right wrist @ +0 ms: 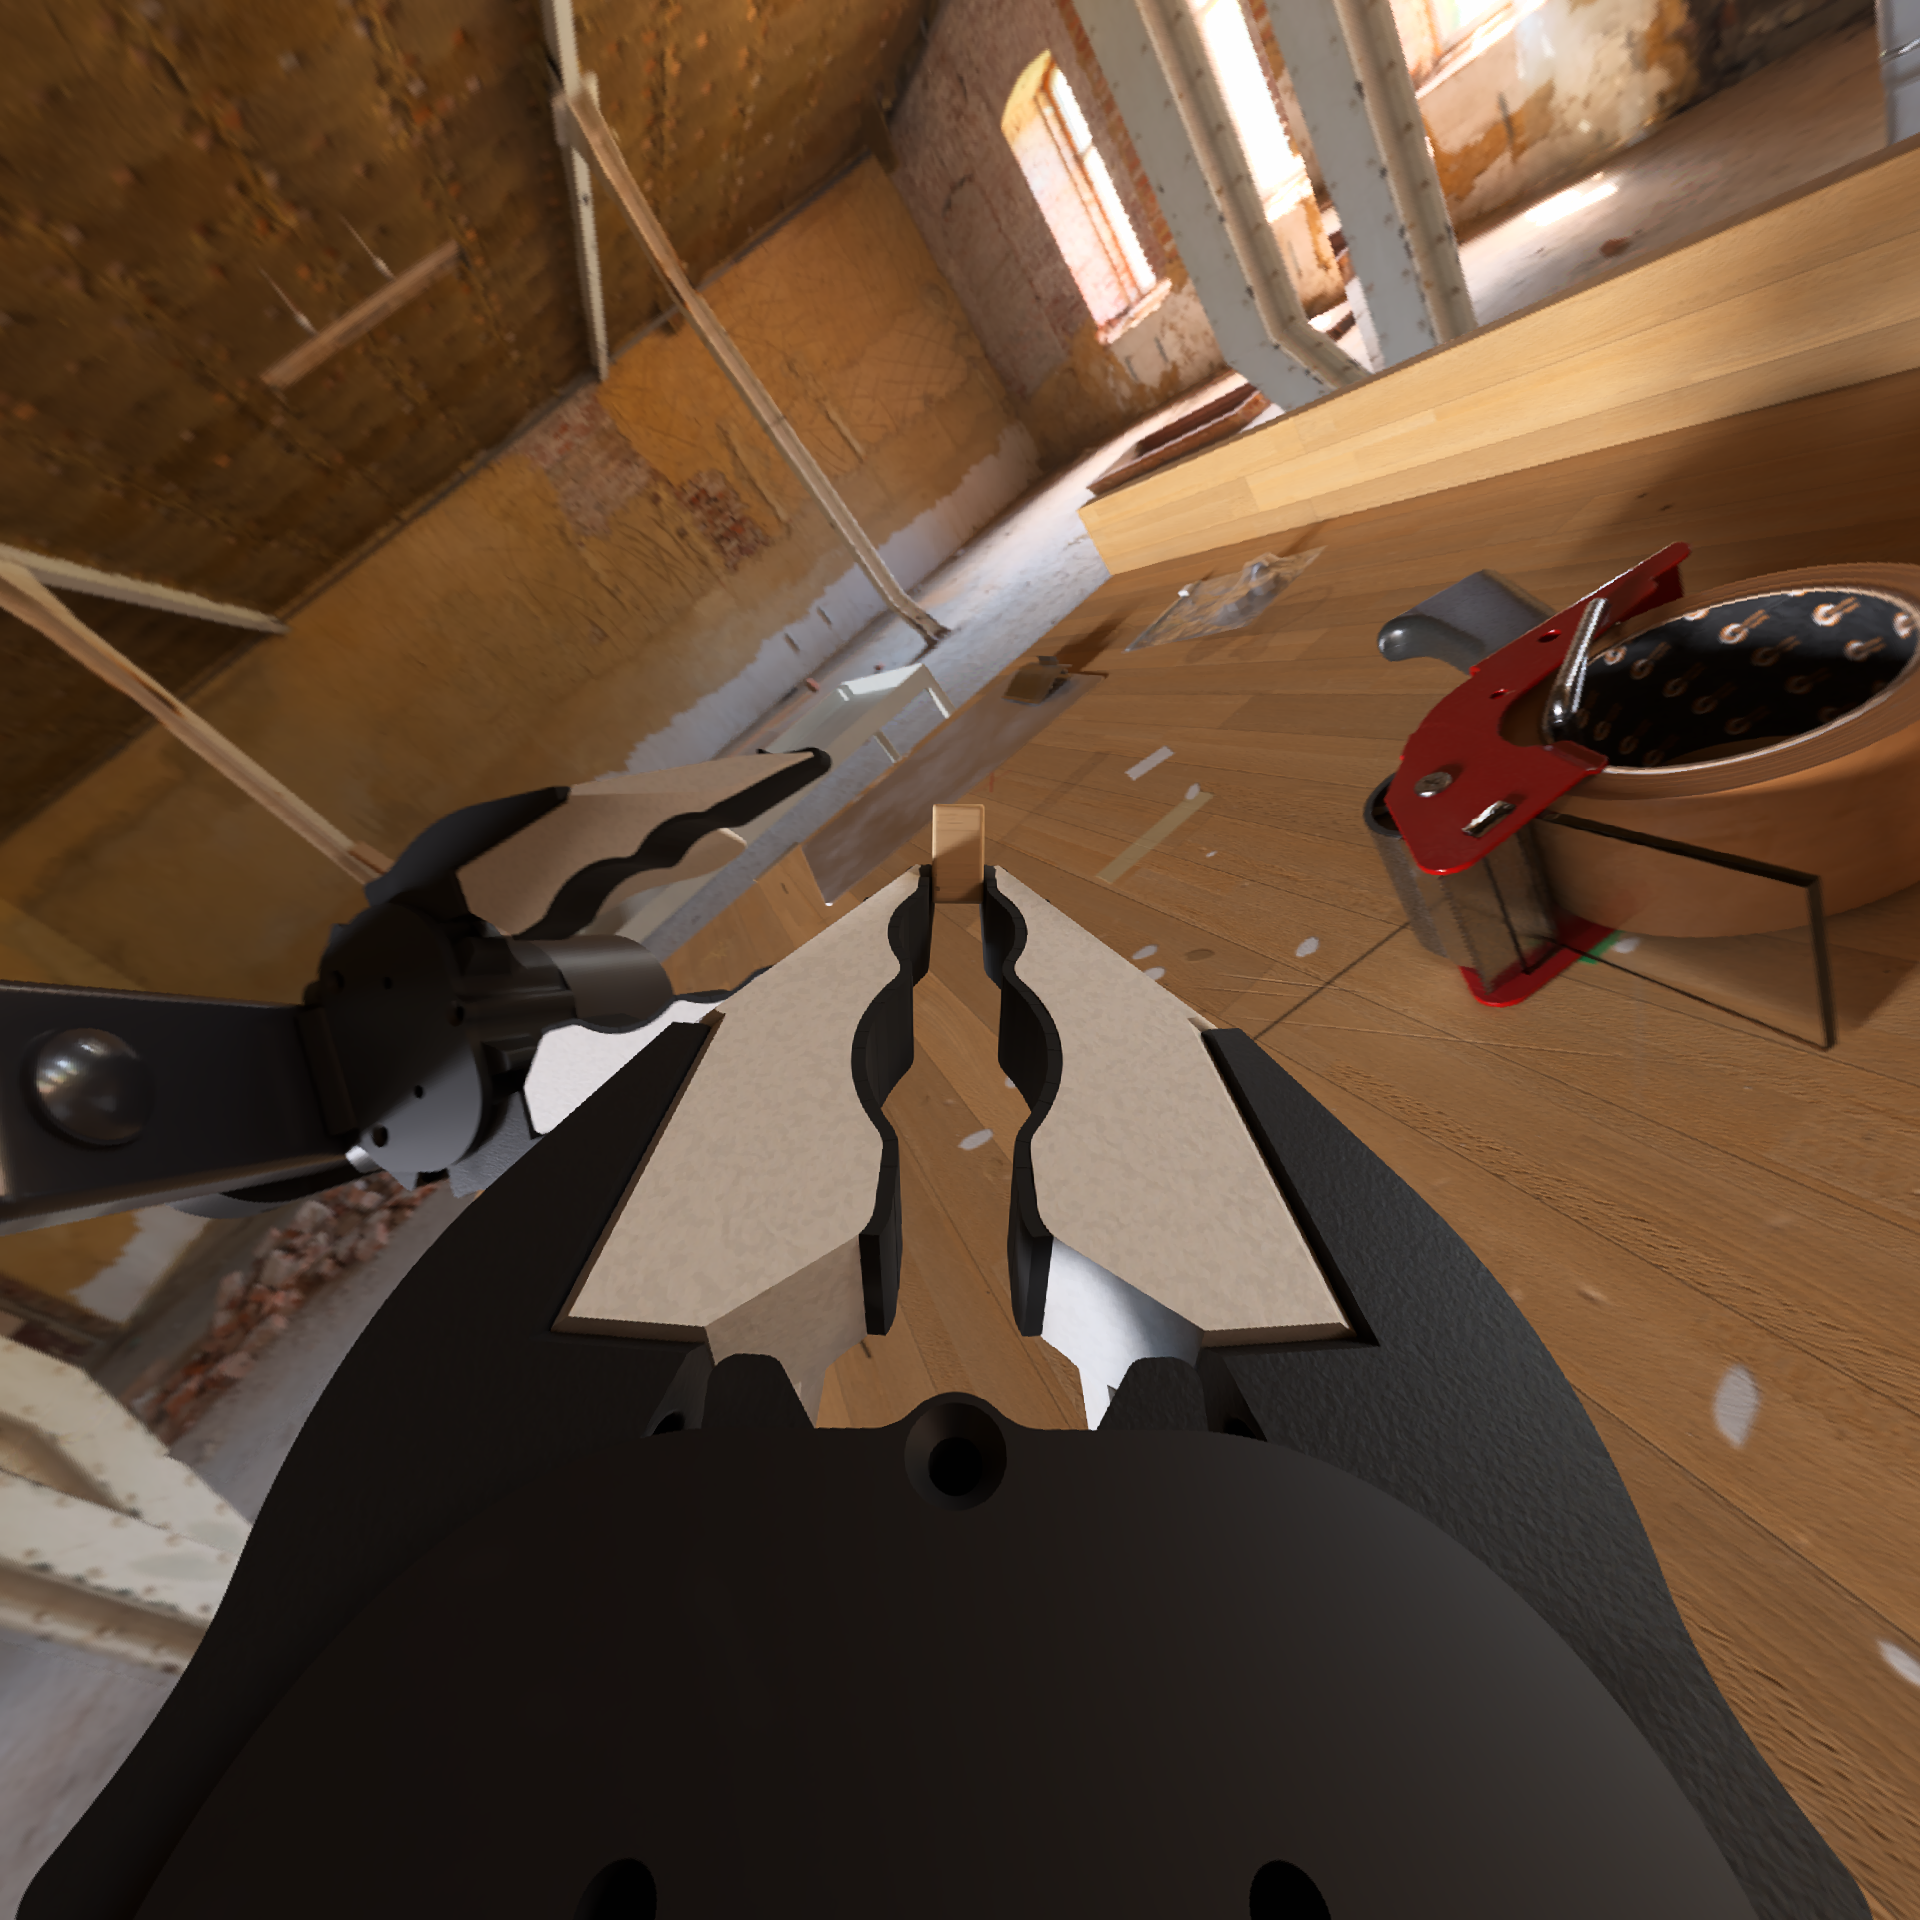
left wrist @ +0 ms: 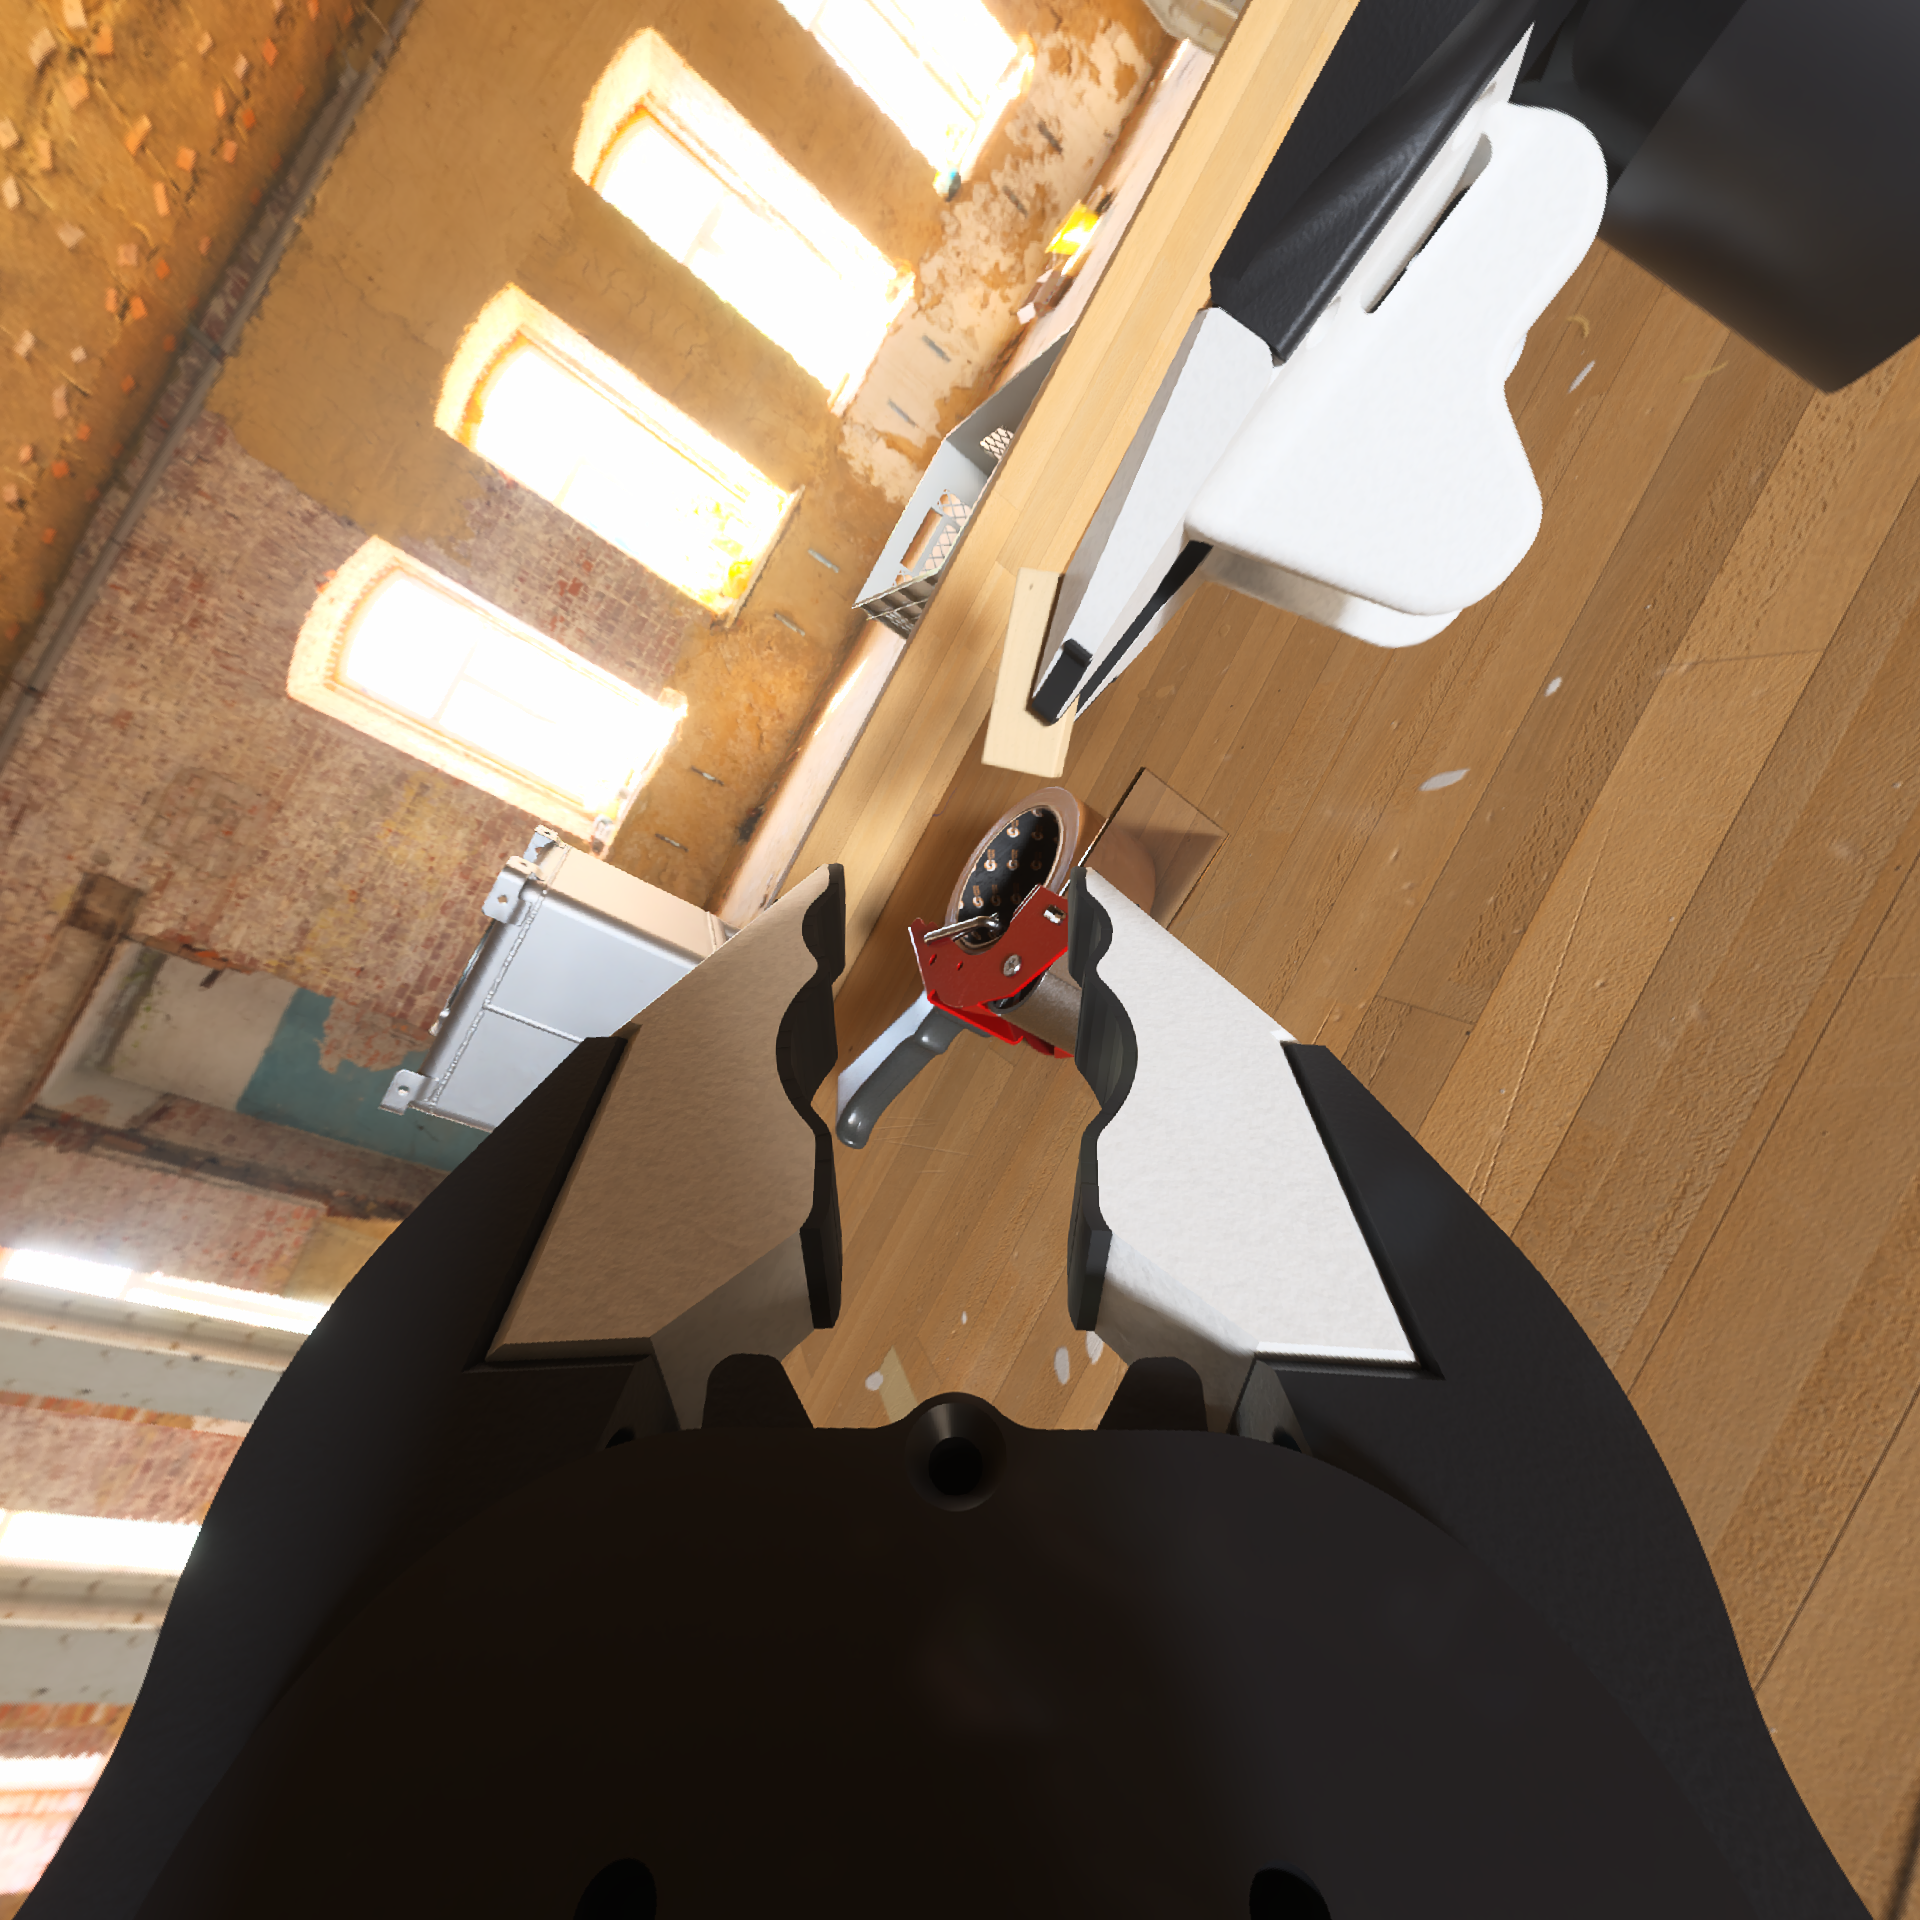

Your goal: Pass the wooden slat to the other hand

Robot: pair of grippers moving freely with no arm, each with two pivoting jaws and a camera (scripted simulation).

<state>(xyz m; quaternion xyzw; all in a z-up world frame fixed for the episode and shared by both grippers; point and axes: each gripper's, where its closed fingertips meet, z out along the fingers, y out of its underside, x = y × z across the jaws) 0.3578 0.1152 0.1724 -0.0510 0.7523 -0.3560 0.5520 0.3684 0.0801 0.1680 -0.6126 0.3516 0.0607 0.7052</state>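
- Wooden slat is pinched at the fingertips of the right hand-held gripper; in the right wrist view its pale end stands up just past the tips, at 12 o'clock from the jaws.
- Left wrist view: the same wooden slat shows as a pale flat board at 1 o'clock from the left hand-held gripper, with the right hand-held gripper coming in from the upper right, its black-tipped fingers closed on the board.
- Left hand-held gripper: jaws spread apart, nothing between the pads; it is apart from the slat.
- Right wrist view: the left hand-held gripper lies at 9 to 10 o'clock, fingers parted, tips pointing toward the slat's side without touching it.
- Tape dispenser, red frame, grey handle, brown tape roll, rests on the wooden desk; seen through the left gripper's gap at 12 o'clock.
- In the right wrist view the tape dispenser sits at 2 o'clock from the slat, well apart.
- Grey perforated crate stands at the desk's far edge, at 11 o'clock from the slat in the left wrist view.
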